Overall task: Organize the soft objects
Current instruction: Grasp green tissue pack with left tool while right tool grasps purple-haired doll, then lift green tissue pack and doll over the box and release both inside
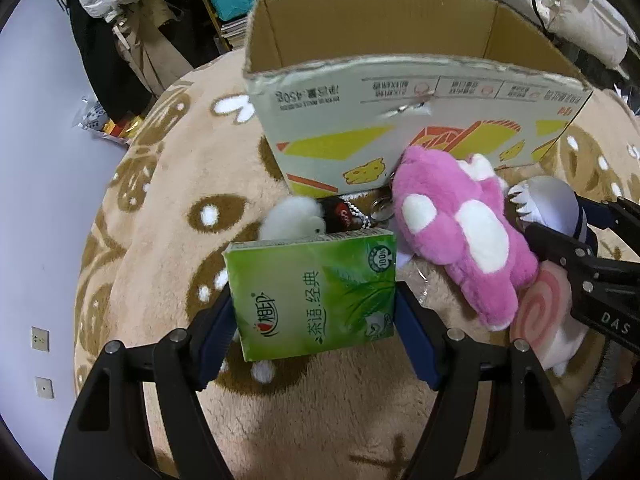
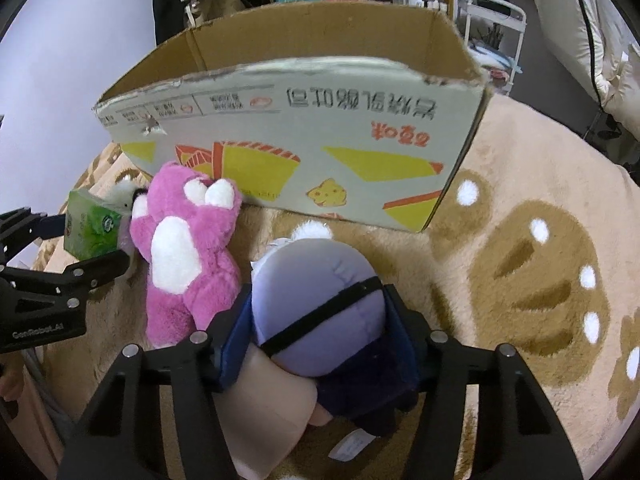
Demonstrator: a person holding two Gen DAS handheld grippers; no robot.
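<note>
My left gripper (image 1: 314,308) is shut on a green tissue pack (image 1: 316,292), held just above the rug; the pack also shows at the left of the right wrist view (image 2: 90,228). My right gripper (image 2: 318,328) is shut on a lavender plush doll with a black band (image 2: 316,300), seen at the right of the left wrist view (image 1: 552,204). A pink plush paw (image 1: 460,224) (image 2: 188,248) lies between them on the rug. An open cardboard box (image 1: 400,120) (image 2: 300,140) stands right behind the toys. A small white fluffy toy (image 1: 292,216) lies behind the pack.
Everything sits on a beige rug with brown paw prints (image 1: 168,216) (image 2: 540,272). A pink swirl plush (image 1: 540,312) lies under the right gripper. A key ring and a dark small item (image 1: 348,212) lie by the box. Clutter and coats stand behind the box (image 1: 120,20).
</note>
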